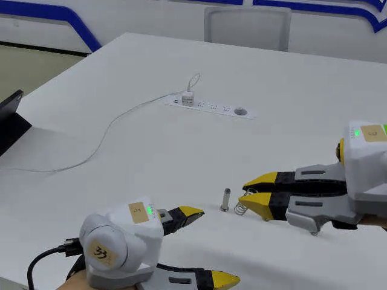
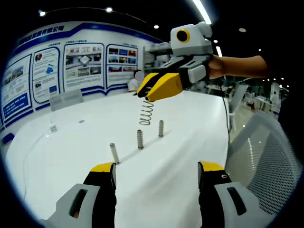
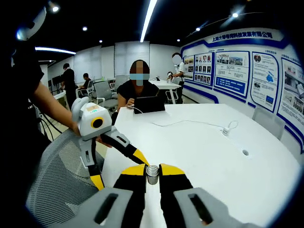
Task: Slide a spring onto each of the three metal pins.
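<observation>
spring [image 3: 152, 174]: steel coil, clamped at its top end in the right gripper [image 2: 147, 93]; hangs free below the yellow tips, clear of the worktop [image 1: 151, 157] in the left gripper view.
spring vs pins: lower end sits just over the top of the middle pin [image 2: 140, 139]. Cannot tell whether they touch.
pins: three short metal pins, upright in a row on the worktop, all bare. The near pin [image 2: 114, 153] and far pin [image 2: 161, 128] flank the middle one.
head view: one pin stands just beside the spring, off the right gripper's tips.
right gripper: jaws closed on the spring; the coil shows end-on between the pads in the right gripper view.
left gripper [image 1: 207, 244]: jaws wide apart, holding nothing. Low over the worktop's near edge, aimed at the pin row and short of it.
power strip [image 1: 208, 107]: white, beyond the pins and well apart from them. A white plug [image 1: 188, 98] is seated in it, and its cable [image 1: 109, 130] runs off to the left.
chair [image 1: 248, 27]: grey, at the worktop's far edge.
person [image 3: 139, 92]: seated at the far end of the worktop behind a dark tablet [image 3: 148, 103].
</observation>
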The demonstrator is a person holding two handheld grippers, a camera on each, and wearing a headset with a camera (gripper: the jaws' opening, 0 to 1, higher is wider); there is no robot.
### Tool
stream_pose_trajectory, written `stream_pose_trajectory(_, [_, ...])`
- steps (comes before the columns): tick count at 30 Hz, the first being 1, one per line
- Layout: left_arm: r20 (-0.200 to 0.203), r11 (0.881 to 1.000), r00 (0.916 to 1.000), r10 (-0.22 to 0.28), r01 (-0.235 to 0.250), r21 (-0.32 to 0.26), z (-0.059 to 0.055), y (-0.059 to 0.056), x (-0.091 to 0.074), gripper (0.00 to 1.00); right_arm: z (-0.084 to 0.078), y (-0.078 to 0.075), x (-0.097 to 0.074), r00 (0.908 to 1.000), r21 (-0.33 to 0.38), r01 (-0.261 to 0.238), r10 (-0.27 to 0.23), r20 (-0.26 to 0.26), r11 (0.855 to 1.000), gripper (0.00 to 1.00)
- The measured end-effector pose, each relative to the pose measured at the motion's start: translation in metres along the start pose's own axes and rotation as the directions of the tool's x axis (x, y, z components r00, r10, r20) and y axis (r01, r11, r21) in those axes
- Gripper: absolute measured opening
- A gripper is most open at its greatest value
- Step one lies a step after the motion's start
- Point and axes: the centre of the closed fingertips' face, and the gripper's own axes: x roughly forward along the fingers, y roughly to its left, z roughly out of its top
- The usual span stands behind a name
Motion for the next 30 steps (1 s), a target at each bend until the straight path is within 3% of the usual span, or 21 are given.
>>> stream_pose_trajectory(6, [-0.017, 1.0, 0.9995, 0.025, -0.026, -0.016, -0.006, 0.003, -0.004, 0.75, 0.003, -0.02, 0.005, 0.9984, -0.003, 0.056, -0.056, 0.001, 0.998, 0.1])
stream_pose_trajectory(15, [0.021, 0.994, 0.9966, 0.08, -0.078, -0.08, 0.0, 0.017, -0.011, 0.75, 0.003, -0.05, 0.019, 0.9921, 0.018, 0.124, -0.124, -0.02, 0.992, 0.1])
stream_pose_trajectory(20, [0.03, 0.992, 0.9961, 0.083, -0.08, -0.099, 0.0, 0.018, -0.012, 0.75, 0.001, -0.069, 0.027, 0.9828, 0.054, 0.184, -0.182, -0.031, 0.981, 0.1])
stream_pose_trajectory(27, [0.043, 0.993, 0.9974, 0.058, -0.054, -0.101, 0.003, 0.011, -0.01, 0.76, -0.008, -0.081, 0.044, 0.98, 0.108, 0.196, -0.191, -0.058, 0.975, 0.1])
stream_pose_trajectory(30, [0.031, 0.994, 0.9978, 0.059, -0.056, -0.098, 0.001, 0.011, -0.01, 0.77, -0.015, -0.082, 0.053, 0.9802, 0.115, 0.191, -0.183, -0.075, 0.975, 0.1])
